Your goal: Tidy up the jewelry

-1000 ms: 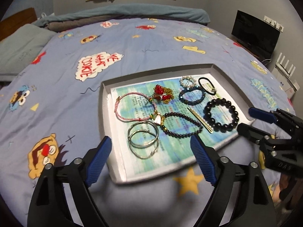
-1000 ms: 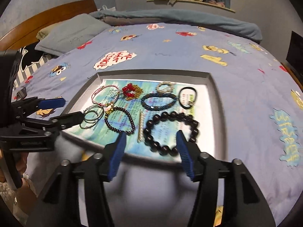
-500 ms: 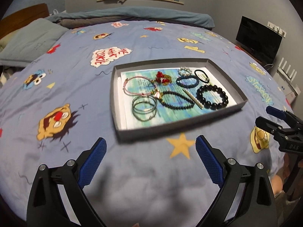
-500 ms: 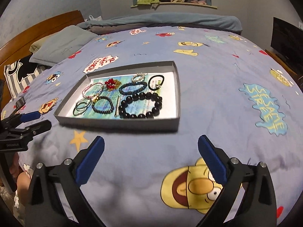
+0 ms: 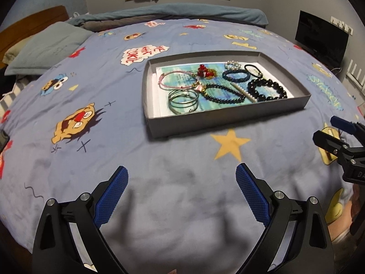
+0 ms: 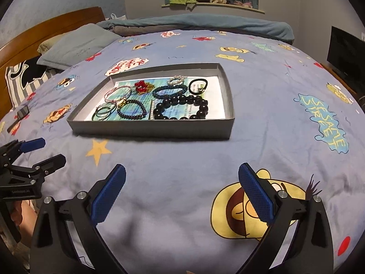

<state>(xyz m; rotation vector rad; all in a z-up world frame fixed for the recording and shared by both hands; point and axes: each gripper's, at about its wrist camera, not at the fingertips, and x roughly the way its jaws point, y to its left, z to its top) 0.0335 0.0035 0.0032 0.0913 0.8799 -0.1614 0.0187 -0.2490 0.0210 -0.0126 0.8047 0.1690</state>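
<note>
A shallow grey tray (image 5: 228, 111) (image 6: 150, 127) lies on the blue cartoon bedspread. It holds several pieces of jewelry: a big black bead bracelet (image 5: 267, 89) (image 6: 182, 109), a small black bead bracelet (image 5: 223, 93), silver hoops (image 5: 183, 101), a pink cord bracelet (image 5: 175, 81), a red bead piece (image 5: 204, 70) and a black hair tie (image 6: 198, 84). My left gripper (image 5: 181, 191) is open and empty, well short of the tray. My right gripper (image 6: 182, 189) is open and empty, also short of the tray.
Pillows (image 6: 77, 45) and a wooden headboard (image 6: 45, 29) stand at the back left. A folded blanket (image 5: 173, 13) lies along the far edge. A dark screen (image 5: 321, 38) stands at the right. A small dark object (image 6: 22, 113) lies left of the tray.
Both grippers have pulled back from the tray toward the near edge of the bed. The right gripper has opened wider. The jewelry lies as before.
</note>
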